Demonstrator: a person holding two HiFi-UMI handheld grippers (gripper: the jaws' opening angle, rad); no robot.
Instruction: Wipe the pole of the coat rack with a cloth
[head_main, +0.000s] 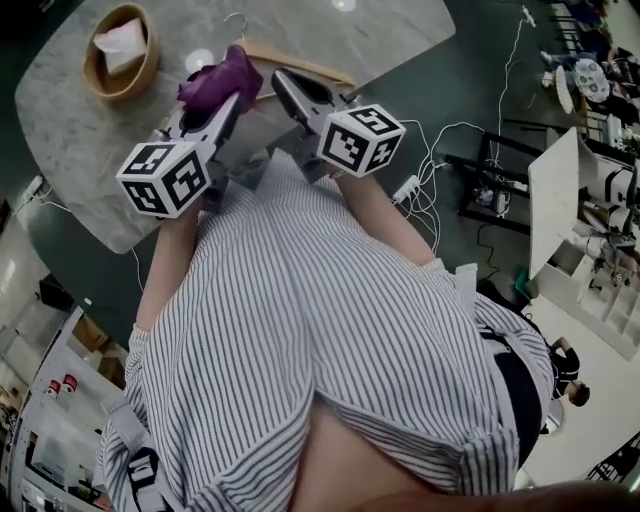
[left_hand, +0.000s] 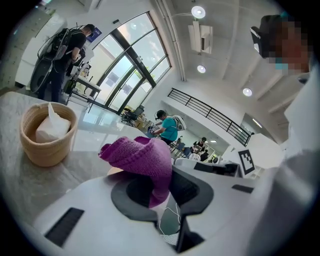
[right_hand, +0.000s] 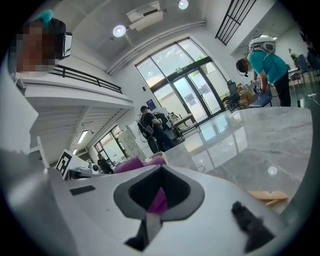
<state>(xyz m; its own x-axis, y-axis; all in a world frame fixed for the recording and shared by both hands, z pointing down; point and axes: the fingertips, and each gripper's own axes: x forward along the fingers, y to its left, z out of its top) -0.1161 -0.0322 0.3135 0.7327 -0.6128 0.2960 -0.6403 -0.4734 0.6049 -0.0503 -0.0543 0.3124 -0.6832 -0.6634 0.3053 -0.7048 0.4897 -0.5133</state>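
Above marble table, left gripper and right gripper jaws both pinch purple cloth; glass-walled hall behind.

It was a big open-plan lab or workshop hall, certainly no home. Beyond the marble table rose tall glazed doors and a balcony railing under recessed ceiling lights. On the floor beside the table lay a power strip, and farther off stood white benches loaded with gear. Other people (one wearing a backpack rig) worked past the table's far edge.
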